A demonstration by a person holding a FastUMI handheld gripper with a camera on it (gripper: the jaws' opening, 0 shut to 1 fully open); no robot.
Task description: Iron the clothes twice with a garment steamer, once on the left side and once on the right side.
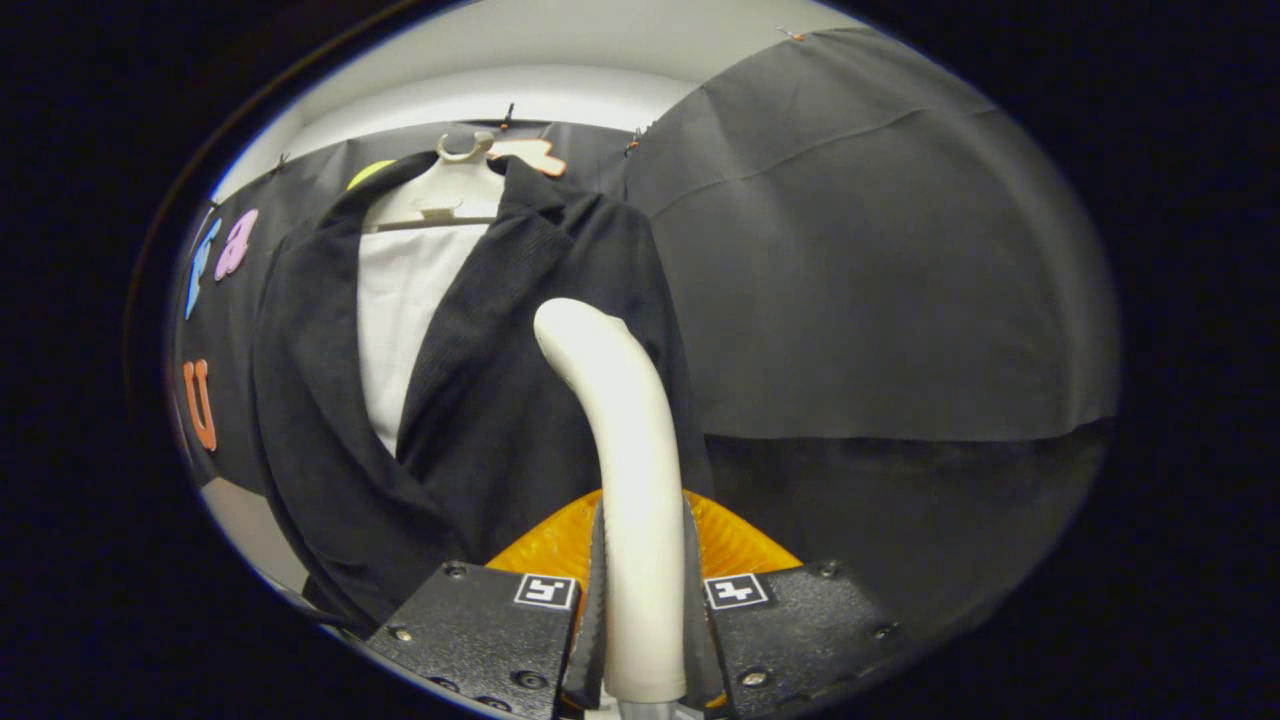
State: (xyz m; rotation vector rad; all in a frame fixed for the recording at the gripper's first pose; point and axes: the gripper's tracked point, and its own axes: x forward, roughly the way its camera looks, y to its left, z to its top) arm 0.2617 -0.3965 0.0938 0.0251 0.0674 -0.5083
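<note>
Your gripper [642,610] has its jaws clamped on the garment steamer [625,450], whose head rests against the dark cardigan [480,400] hanging at twelve o'clock, on its right panel. Push too hard and the cardigan could swing off its hanger [450,195].

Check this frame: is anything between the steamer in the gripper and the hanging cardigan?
Nothing visible. The gripper is shut on the steamer, whose head points at the dark cardigan on its hanger, with no object between them.
</note>
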